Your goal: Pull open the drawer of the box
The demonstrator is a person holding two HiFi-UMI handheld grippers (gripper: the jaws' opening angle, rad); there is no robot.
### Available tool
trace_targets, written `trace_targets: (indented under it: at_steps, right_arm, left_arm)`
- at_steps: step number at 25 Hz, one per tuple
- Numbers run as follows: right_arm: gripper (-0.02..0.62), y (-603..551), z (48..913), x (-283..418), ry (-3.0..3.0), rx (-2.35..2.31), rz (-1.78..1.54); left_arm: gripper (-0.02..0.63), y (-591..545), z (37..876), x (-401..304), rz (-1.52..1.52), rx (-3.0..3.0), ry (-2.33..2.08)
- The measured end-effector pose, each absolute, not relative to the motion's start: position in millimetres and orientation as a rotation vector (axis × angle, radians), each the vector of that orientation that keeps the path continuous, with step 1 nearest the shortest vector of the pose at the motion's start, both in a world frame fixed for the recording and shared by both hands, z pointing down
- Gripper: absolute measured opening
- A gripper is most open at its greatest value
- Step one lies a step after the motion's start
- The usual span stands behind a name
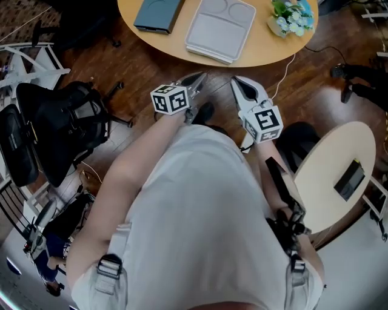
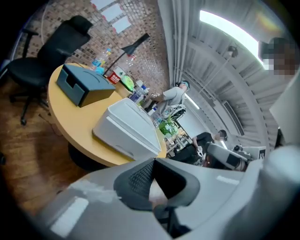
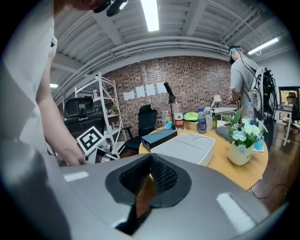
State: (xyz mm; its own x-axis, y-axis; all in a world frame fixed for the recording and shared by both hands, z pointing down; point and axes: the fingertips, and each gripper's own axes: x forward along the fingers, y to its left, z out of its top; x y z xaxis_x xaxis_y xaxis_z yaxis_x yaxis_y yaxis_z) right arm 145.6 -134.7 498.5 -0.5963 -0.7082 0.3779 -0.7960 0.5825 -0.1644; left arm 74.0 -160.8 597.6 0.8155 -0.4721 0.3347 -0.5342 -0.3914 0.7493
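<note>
Head view, left gripper point(image 1: 199, 77), right gripper point(image 1: 236, 82), jaws together; box point(image 1: 157, 13) well apart

An office workroom: brick wall point(image 3: 187, 77), swivel chair point(image 2: 51, 51), round table point(image 1: 267, 51).

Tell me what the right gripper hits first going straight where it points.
Probably the tray on the table, straight beyond the closed tips of the right gripper; the blue box sits left of that line. Angled slightly down, it may catch the table's near edge first; depth is unclear.
</note>
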Motion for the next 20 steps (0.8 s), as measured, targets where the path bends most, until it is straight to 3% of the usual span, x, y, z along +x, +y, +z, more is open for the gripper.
trace_targets:
  at_steps: [8, 20]
  right_arm:
    - [0.006, -148, 494, 128, -2.523, 1.132, 0.427]
    - [0.006, -166, 494, 127, -2.483, 1.095, 0.403]
  left_arm:
    - [0.022, -188, 620, 72, -0.181, 1.858, -0.808]
    - [0.212, -220, 645, 76, -0.478, 1.621, -0.777]
